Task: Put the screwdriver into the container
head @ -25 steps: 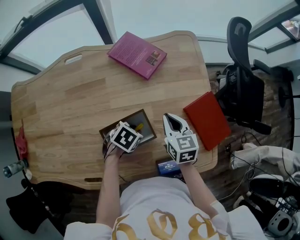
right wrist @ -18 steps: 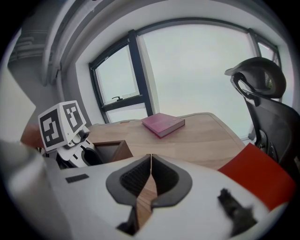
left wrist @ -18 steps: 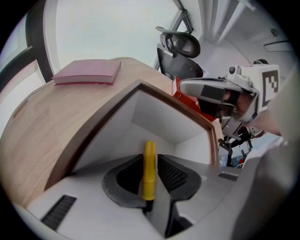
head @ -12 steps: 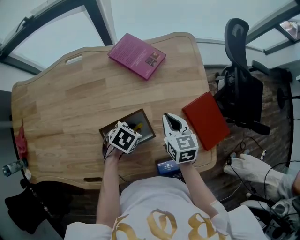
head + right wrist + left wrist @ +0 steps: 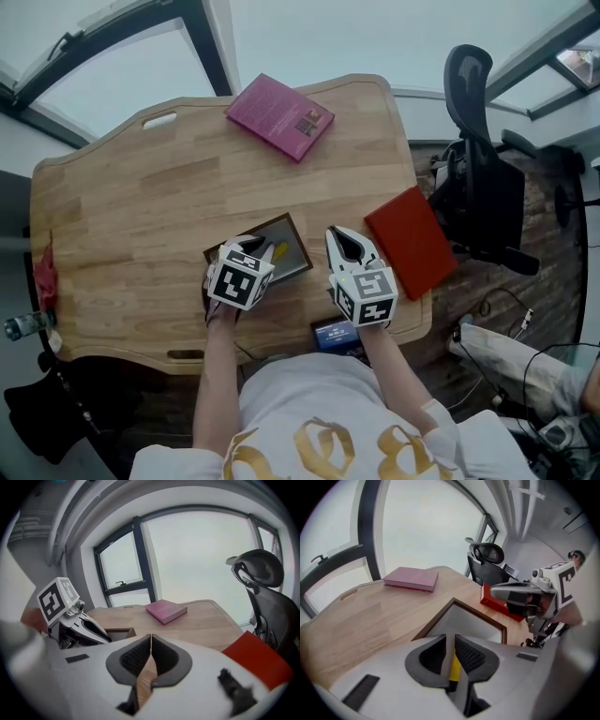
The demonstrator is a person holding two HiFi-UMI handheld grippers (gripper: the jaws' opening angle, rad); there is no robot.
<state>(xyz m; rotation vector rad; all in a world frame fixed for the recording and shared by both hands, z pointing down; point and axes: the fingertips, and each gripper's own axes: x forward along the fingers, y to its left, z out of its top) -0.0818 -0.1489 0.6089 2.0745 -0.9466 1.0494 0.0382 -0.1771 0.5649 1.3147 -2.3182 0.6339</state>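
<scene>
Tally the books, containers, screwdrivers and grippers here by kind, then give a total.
Books: 2, pink book and red book
Container: 1
Screwdriver: 1
Grippers: 2, left gripper and right gripper
Total: 6
</scene>
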